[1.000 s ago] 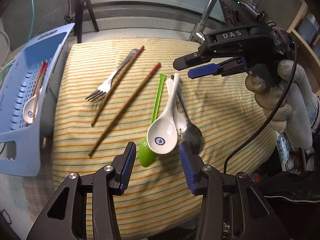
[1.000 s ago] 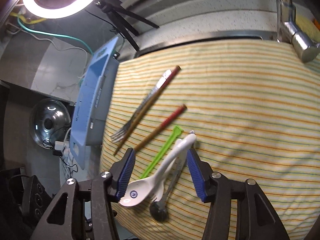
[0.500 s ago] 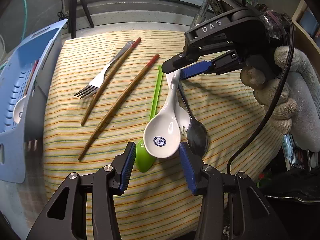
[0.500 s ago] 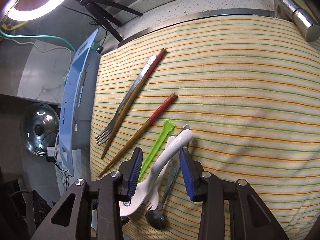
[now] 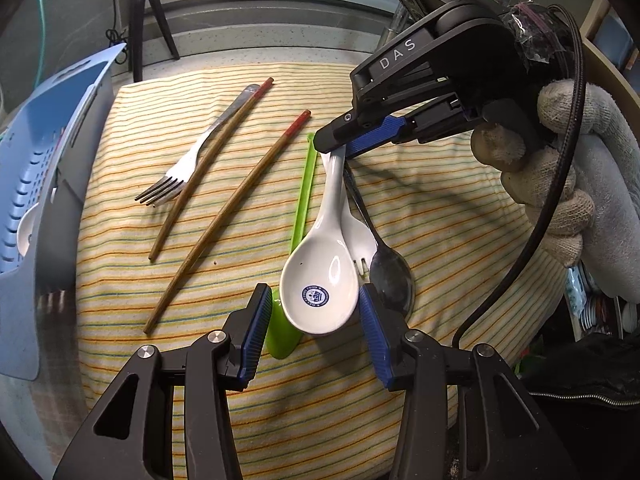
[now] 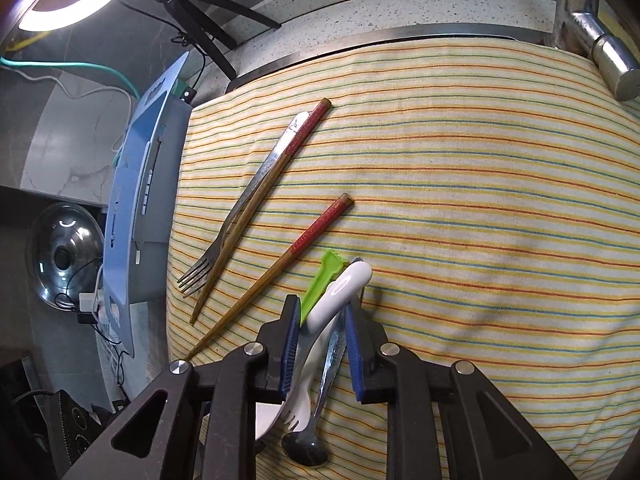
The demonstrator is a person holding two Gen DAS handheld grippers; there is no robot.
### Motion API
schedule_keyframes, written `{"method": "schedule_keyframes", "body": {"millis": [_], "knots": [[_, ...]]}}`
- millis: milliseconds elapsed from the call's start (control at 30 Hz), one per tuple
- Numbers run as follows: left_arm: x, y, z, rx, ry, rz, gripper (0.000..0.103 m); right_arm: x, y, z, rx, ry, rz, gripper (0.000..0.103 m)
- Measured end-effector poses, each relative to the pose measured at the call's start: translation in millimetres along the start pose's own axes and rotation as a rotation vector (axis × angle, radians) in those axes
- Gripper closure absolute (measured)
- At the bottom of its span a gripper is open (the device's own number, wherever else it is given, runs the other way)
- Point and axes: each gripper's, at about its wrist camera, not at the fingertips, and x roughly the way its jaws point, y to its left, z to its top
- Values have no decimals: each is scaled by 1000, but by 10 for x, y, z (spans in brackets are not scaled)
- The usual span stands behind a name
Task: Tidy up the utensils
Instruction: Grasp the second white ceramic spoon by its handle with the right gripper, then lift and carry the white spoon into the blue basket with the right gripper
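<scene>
A striped cloth point(image 5: 440, 208) covers the desk, and the utensils lie on it. Near the middle of the cloth is a white soup spoon point(image 5: 320, 276) with a small blue mark in its bowl. The right gripper point(image 5: 340, 148), held by a gloved hand point(image 5: 560, 184), is at the far tip of the white spoon's handle. Its jaws are closing, with the white handle between them along with the thin handle of a dark metal spoon point(image 5: 390, 276), and the blue pads point(image 6: 291, 344) look pressed on the white handle. The metal spoon lies touching the white spoon on the right. A white plastic fork point(image 5: 360, 240) peeks out from under the white spoon, between it and the metal spoon. A green spoon point(image 5: 304, 184) lies just left of the white spoon, with its bowl partly under it. The left gripper point(image 5: 316, 336) hovers over the near side of the white spoon's bowl, with its jaws spread apart and nothing pinched. Two brown chopsticks point(image 5: 228, 224) with red tips lie further left of the white spoon, and a metal fork point(image 5: 188, 168) lies beside the far one, touching it. A blue basket point(image 5: 28, 184) stands off the left edge of the cloth, well apart from the white spoon, with another white spoon point(image 5: 26, 228) inside
</scene>
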Motion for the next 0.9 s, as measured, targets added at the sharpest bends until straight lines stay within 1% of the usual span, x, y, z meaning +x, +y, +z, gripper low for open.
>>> {"method": "schedule_keyframes", "body": {"millis": [100,300,533,733,900], "knots": [[-21,-3,-13,-7,-11,-10,64,-12,6,-6,2,-4,7,84],[-50,23,-46,-29,-21,-17,64,-57,50,-9,9,-13,40,86],[-177,105,-54,-51,-62,-22,64,-119,178,8,11,-23,95,88],[-387,256,-6,-61,-104,12,64,-183,425,113,-16,-36,141,89],[-537,469,61,-69,-142,57,64,-212,776,272,-67,-53,177,90]]}}
